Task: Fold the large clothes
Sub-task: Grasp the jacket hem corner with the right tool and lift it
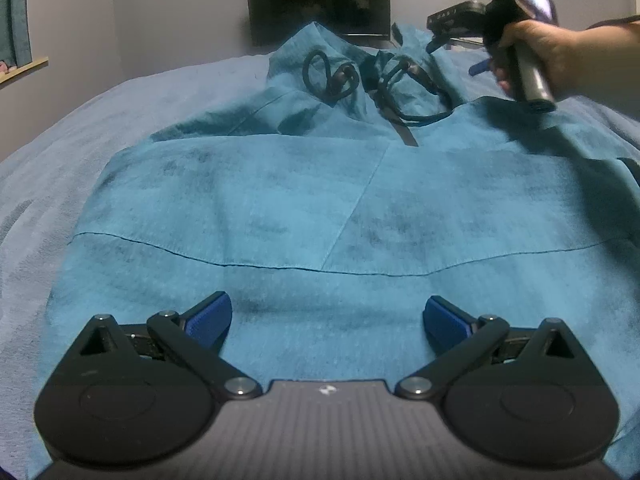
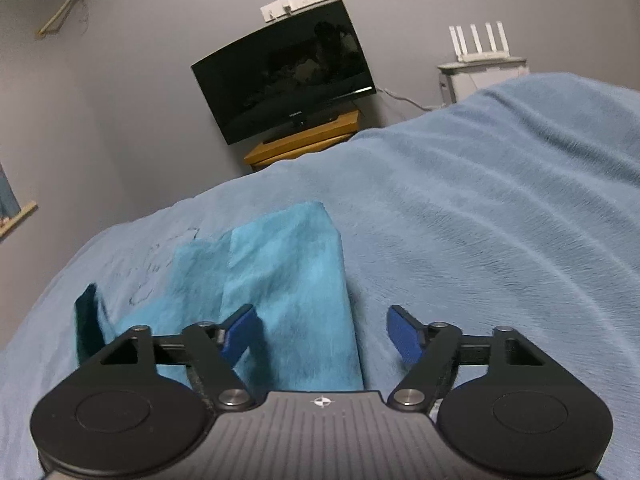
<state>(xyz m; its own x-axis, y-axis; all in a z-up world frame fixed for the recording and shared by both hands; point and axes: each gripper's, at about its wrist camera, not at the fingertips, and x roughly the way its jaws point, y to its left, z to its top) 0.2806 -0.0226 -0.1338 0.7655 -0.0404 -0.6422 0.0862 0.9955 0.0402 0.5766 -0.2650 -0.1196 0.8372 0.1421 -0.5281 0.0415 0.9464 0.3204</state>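
While teal jacket (image 1: pixel 280 208) lies on bed (image 2: pixel 480 220), left tongs (image 1: pixel 327 320) and right tongs (image 2: pixel 322 334) gape apart; monitor (image 2: pixel 288 76) logo unreadable

Grey walls (image 2: pixel 160 80) enclosed a dim room. A dark television (image 2: pixel 286 76) stood on a wooden stand (image 2: pixel 304 142) beyond the bed (image 2: pixel 500 200), beside a white router (image 2: pixel 478 42) atop a pale unit.

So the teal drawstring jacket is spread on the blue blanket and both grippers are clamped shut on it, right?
Not quite. Both wrist views show the left gripper and right gripper open, holding nothing. The teal drawstring jacket does lie spread on the blue blanket.
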